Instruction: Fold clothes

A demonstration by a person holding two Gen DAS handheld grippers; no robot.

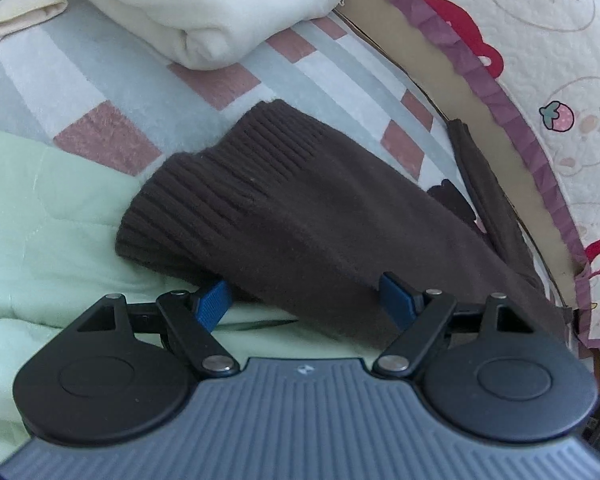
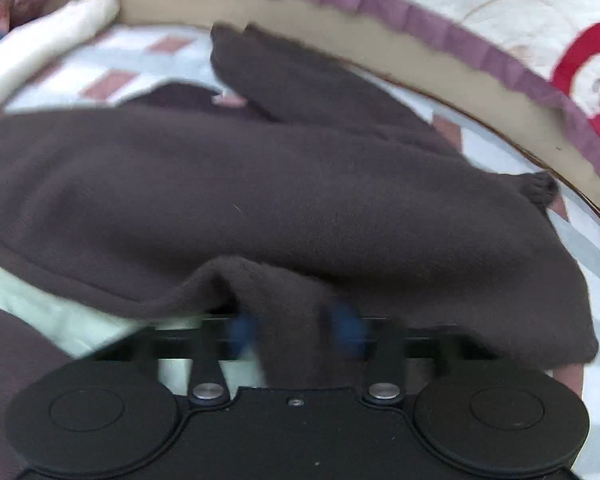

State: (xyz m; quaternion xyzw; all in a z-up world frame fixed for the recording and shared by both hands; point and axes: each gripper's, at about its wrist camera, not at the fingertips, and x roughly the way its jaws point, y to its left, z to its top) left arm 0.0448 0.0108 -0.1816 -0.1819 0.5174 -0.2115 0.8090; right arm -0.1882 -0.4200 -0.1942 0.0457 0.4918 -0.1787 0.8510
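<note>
Brown sweater (image 2: 284, 200) pinched in right tongs (image 2: 296, 328), draped over spread left tongs (image 1: 306, 300)

Checked sheet (image 1: 100, 80) lies open between folded cream garment (image 1: 204, 8) (far) and brown sweater (image 1: 300, 208).

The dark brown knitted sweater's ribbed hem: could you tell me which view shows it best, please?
The left wrist view: the dark brown knitted sweater's ribbed hem is sharp and unobstructed. The right wrist view is motion-blurred, showing mostly plain knit.

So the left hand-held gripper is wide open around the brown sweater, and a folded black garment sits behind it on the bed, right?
Not quite. In the left wrist view the folded garment behind the brown sweater is cream, not black. The left hand-held gripper is wide open, as you said.
</note>
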